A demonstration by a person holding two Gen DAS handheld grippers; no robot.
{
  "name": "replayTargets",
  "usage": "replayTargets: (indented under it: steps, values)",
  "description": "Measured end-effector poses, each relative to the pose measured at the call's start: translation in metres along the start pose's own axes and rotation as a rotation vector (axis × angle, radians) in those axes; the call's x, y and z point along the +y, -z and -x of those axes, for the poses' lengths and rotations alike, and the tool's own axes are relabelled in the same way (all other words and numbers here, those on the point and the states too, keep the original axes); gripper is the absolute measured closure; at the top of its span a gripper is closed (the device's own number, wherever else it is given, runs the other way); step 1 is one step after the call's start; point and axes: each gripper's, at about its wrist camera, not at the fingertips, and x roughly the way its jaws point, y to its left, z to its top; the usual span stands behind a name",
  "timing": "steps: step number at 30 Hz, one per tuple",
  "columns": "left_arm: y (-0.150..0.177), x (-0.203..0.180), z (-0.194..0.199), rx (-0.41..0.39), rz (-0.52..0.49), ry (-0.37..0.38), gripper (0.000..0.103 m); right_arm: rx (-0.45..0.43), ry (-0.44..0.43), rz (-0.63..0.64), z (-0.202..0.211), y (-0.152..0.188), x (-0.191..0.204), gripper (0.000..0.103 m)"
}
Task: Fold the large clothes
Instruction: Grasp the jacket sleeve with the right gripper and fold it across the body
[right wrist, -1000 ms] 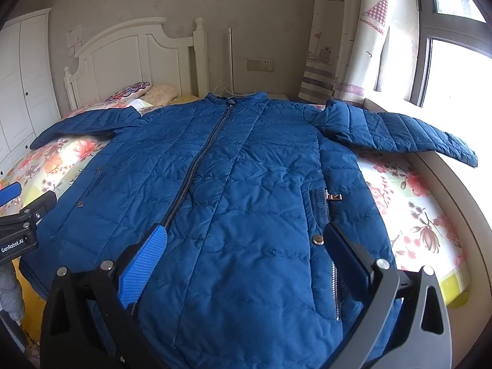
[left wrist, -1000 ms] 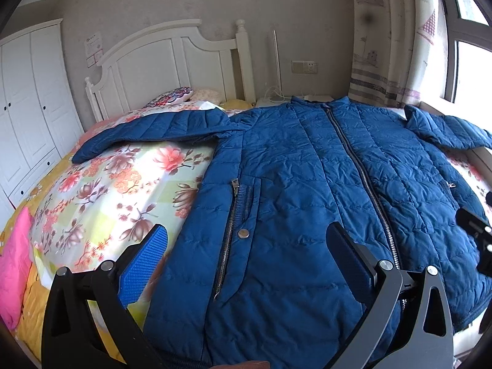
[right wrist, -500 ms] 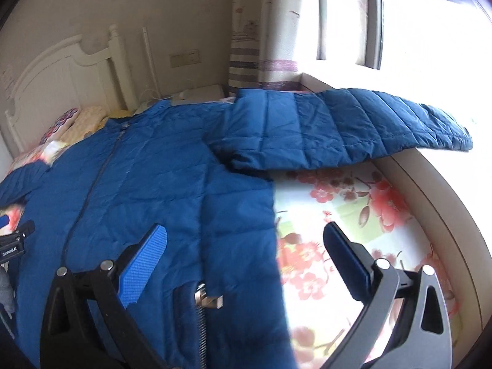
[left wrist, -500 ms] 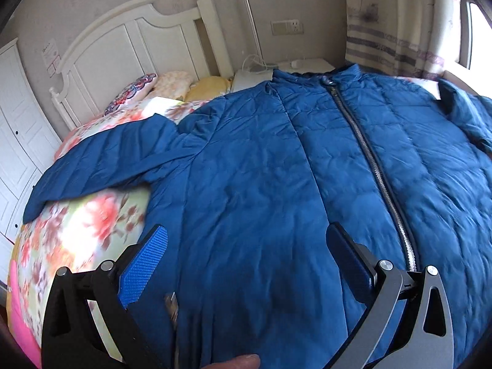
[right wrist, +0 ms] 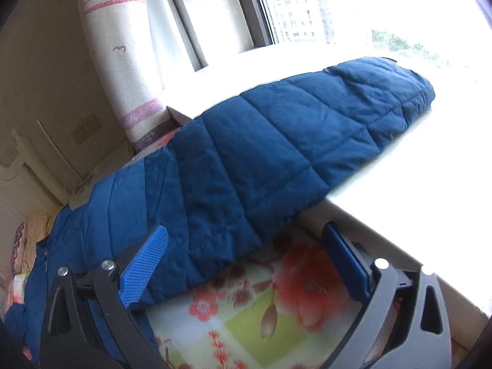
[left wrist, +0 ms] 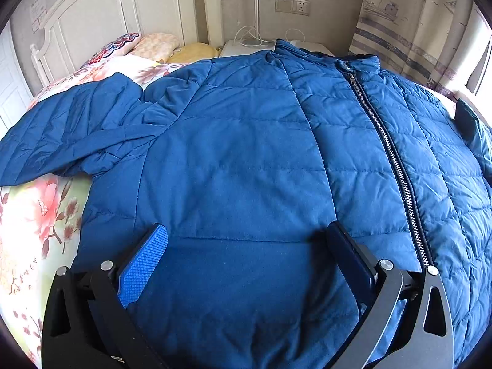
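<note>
**Bedroom, floral bedspread, jacket spread flat for folding**

A bedroom with white headboard (left wrist: 123, 6), patterned curtain (left wrist: 409, 30) and bright window (right wrist: 338, 9). On the floral bedspread (left wrist: 33, 215), a blue quilted jacket (left wrist: 246, 160) laid front up, zipper (left wrist: 390, 147) closed, probably so that sleeves can fold inward over a flat body. Left sleeve (left wrist: 70, 135) stretched out sideways toward the headboard side; right sleeve (right wrist: 292, 144) stretched out over the bed edge onto the window ledge (right wrist: 415, 200).

Left gripper (left wrist: 246, 246) low over the jacket chest, beside the zipper, jaws spread wide, nothing between them. Right gripper (right wrist: 244, 246) tilted, aimed at the lower edge of the right sleeve near the shoulder, jaws likewise spread, one blue pad (right wrist: 144, 264) just beside the fabric, contact impossible to tell. Likely next: pinching the sleeve to bring it across.
</note>
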Motion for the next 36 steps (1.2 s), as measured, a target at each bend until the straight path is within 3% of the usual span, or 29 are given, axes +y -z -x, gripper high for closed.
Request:
replayTargets:
  steps: [2, 3, 4, 5, 6, 7, 11, 14, 17, 18, 19, 20, 22, 25, 28, 31, 33, 36]
  values:
    - [0.000, 0.001, 0.000, 0.002, -0.003, 0.006, 0.004, 0.032, -0.028, -0.031, -0.008, 0.000, 0.005, 0.009]
    - [-0.001, 0.001, 0.000, 0.002, -0.005, 0.007, 0.004, 0.037, -0.039, -0.040, -0.012, 0.000, 0.008, 0.023]
    - [-0.001, 0.001, 0.000, 0.001, -0.006, 0.010, 0.004, 0.027, -0.031, -0.030, -0.010, 0.003, 0.014, 0.042]
    - [-0.001, 0.001, 0.000, 0.000, -0.006, 0.012, 0.004, -0.013, -0.022, 0.002, -0.007, 0.001, 0.021, 0.052]
    - [-0.001, 0.001, 0.000, 0.000, -0.009, 0.014, 0.004, -0.048, -0.038, 0.033, -0.003, 0.001, 0.029, 0.077]
    - [-0.001, 0.001, 0.000, 0.000, -0.012, 0.015, 0.004, -0.080, -0.066, 0.071, 0.002, 0.001, 0.040, 0.092]
    - [-0.001, 0.002, 0.001, -0.001, -0.014, 0.023, 0.004, -0.205, -0.182, 0.350, 0.045, 0.018, 0.126, 0.095]
    - [-0.001, 0.002, 0.002, -0.003, -0.012, 0.028, 0.004, -0.231, -0.318, 0.573, 0.076, 0.058, 0.197, 0.095]
    - [-0.001, 0.003, 0.002, -0.006, -0.008, 0.035, 0.004, -0.072, -0.447, 0.747, 0.072, 0.111, 0.253, 0.088]
    - [-0.001, 0.004, 0.002, -0.006, -0.007, 0.036, 0.004, 0.012, -0.470, 0.778, 0.064, 0.127, 0.262, 0.067]
    - [-0.001, 0.004, 0.003, -0.007, -0.006, 0.039, 0.004, 0.089, -0.478, 0.802, 0.053, 0.142, 0.267, 0.039]
    - [-0.001, 0.004, 0.003, -0.008, -0.005, 0.041, 0.004, 0.162, -0.465, 0.826, 0.038, 0.159, 0.267, 0.032]
    - [0.000, 0.004, 0.003, -0.009, -0.004, 0.044, 0.004, 0.237, -0.419, 0.840, 0.021, 0.175, 0.258, 0.030]
    - [0.001, 0.004, 0.004, -0.012, -0.003, 0.049, 0.004, 0.292, -0.491, 0.684, 0.026, 0.157, 0.218, 0.030]
    - [0.001, 0.006, 0.006, -0.016, 0.002, 0.059, 0.004, 0.262, -0.558, 0.432, 0.045, 0.120, 0.154, 0.025]
    - [0.003, 0.010, 0.013, -0.050, 0.019, 0.073, 0.004, 0.224, -0.496, 0.188, 0.041, 0.089, 0.087, 0.018]
    - [0.003, 0.010, 0.013, -0.050, 0.022, 0.089, 0.004, 0.274, -0.458, 0.081, 0.021, 0.081, 0.062, 0.017]
    - [0.002, 0.010, 0.011, -0.041, 0.022, 0.091, 0.004, 0.347, -0.476, -0.067, -0.008, 0.082, 0.039, 0.017]
